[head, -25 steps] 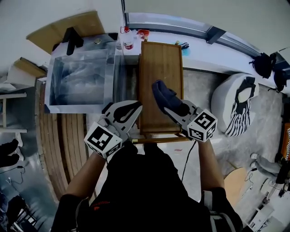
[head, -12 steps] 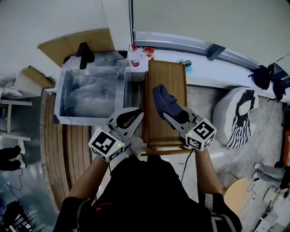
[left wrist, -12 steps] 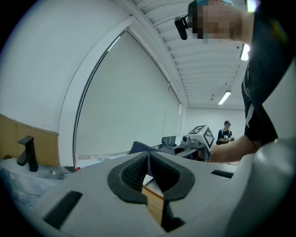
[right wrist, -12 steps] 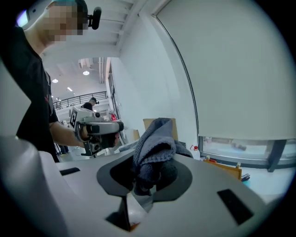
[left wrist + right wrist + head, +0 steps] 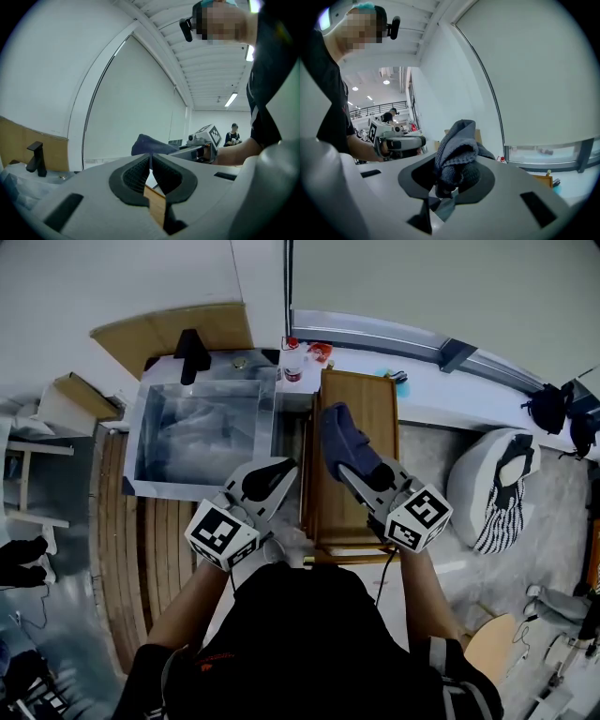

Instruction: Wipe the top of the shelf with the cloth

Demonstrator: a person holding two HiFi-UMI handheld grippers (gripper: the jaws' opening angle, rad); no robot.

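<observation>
The wooden shelf top (image 5: 367,409) runs away from me in the head view. A dark blue cloth (image 5: 343,439) is bunched over its middle, and my right gripper (image 5: 351,465) is shut on it. In the right gripper view the cloth (image 5: 457,146) bulges up out of the closed jaws. Whether it touches the wood I cannot tell. My left gripper (image 5: 284,468) is shut and holds nothing, just left of the shelf's left edge. In the left gripper view its jaws meet at the tips of the left gripper (image 5: 151,158), with the cloth (image 5: 149,144) and the right gripper (image 5: 202,139) beyond.
A clear plastic bin (image 5: 150,432) stands left of the shelf. A small bottle (image 5: 292,364) sits at the far end by the window sill. A white beanbag (image 5: 478,474) with a striped cloth lies to the right. Cardboard (image 5: 178,329) leans at the back left.
The right gripper has carried the cloth farther along the shelf top, toward its far end. The left gripper has stayed shut beside the left edge. The head view has shifted slightly.
</observation>
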